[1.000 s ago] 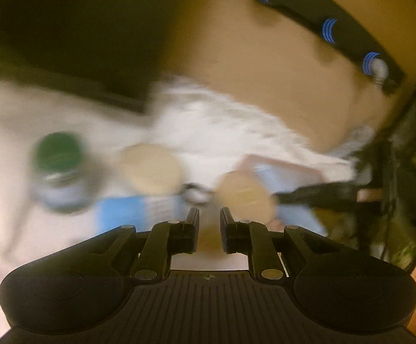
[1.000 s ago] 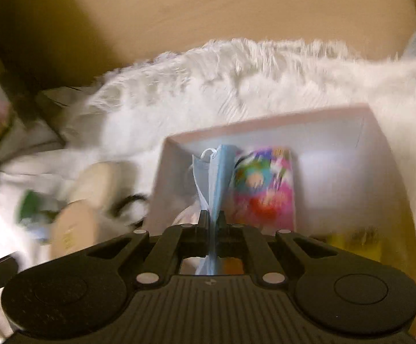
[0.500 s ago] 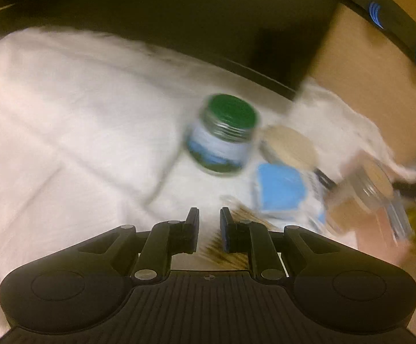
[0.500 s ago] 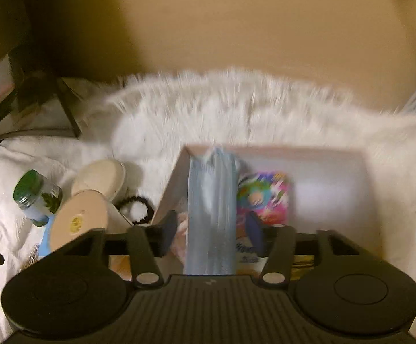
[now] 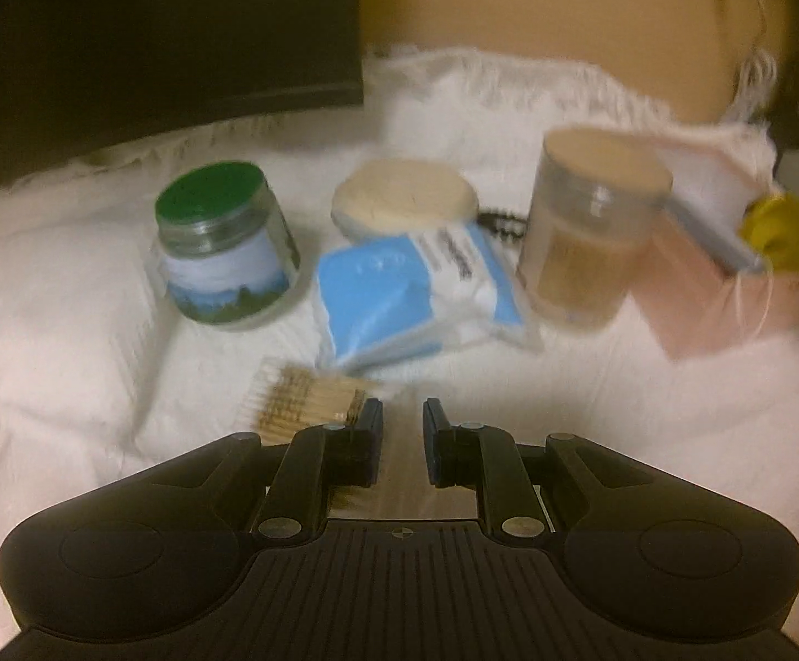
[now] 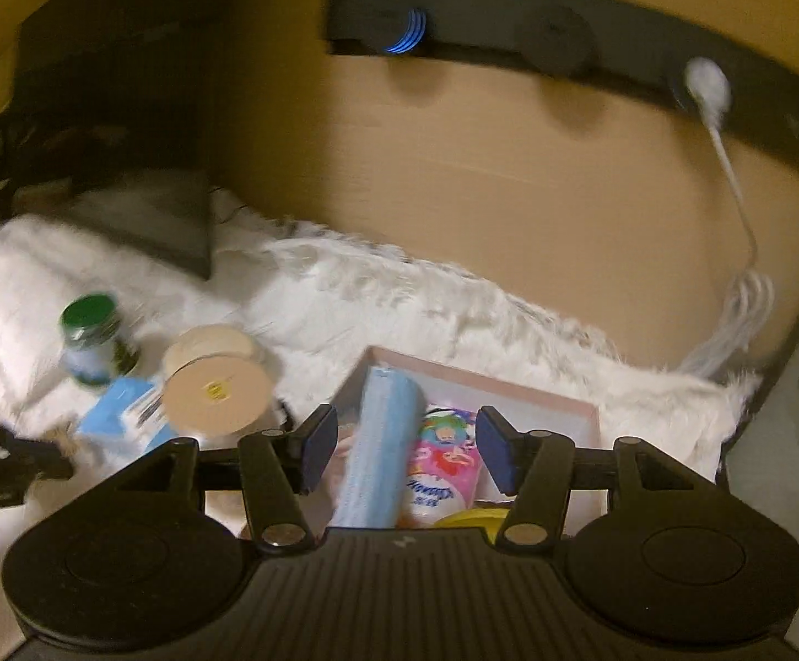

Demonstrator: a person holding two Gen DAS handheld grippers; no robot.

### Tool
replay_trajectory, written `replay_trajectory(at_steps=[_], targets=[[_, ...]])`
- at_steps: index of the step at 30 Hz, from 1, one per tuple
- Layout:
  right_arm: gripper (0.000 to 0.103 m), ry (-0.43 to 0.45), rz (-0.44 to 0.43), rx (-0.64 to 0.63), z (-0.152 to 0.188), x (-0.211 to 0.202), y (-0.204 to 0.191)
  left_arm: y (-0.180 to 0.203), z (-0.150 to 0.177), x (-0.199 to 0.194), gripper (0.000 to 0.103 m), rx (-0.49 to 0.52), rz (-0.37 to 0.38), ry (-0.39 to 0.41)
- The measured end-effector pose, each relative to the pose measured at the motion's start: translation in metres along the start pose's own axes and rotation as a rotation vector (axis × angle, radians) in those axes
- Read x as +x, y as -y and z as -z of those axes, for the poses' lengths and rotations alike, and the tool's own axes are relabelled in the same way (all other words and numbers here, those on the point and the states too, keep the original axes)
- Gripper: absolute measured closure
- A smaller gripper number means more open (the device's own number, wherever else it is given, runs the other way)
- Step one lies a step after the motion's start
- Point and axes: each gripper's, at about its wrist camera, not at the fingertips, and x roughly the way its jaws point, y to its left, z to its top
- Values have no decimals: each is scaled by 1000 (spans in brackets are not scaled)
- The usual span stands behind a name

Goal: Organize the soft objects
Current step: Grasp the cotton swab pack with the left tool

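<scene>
A pink box (image 6: 476, 380) sits on the white fur, holding a blue face mask (image 6: 380, 440), a colourful tissue pack (image 6: 443, 462) and something yellow (image 6: 468, 518). My right gripper (image 6: 405, 449) is open above the box, with the mask lying loose between its fingers. In the left wrist view the box (image 5: 730, 297) is at the right with the mask (image 5: 713, 231) leaning out. A blue-and-white soft pack (image 5: 416, 286) lies in the middle. My left gripper (image 5: 402, 435) is nearly closed and empty, just over a wooden brush (image 5: 306, 399).
On the white cloth stand a green-lidded jar (image 5: 223, 248), a round cream pad (image 5: 405, 195), a clear jar with a tan lid (image 5: 592, 226) and a black hair tie (image 5: 501, 220). A tan wall with a dark power strip (image 6: 565, 38) and white cable (image 6: 730, 286) lies behind.
My right gripper opened and let go of the blue mask, which now rests in the box, then drew back. My left gripper swung across the cloth and now faces the jars and pack.
</scene>
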Motion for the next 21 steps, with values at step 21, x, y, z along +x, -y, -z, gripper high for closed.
replay_trajectory(at_steps=[21], targets=[[47, -187, -313, -304, -46, 90, -194, -97, 50, -44, 66, -333, -19, 47]])
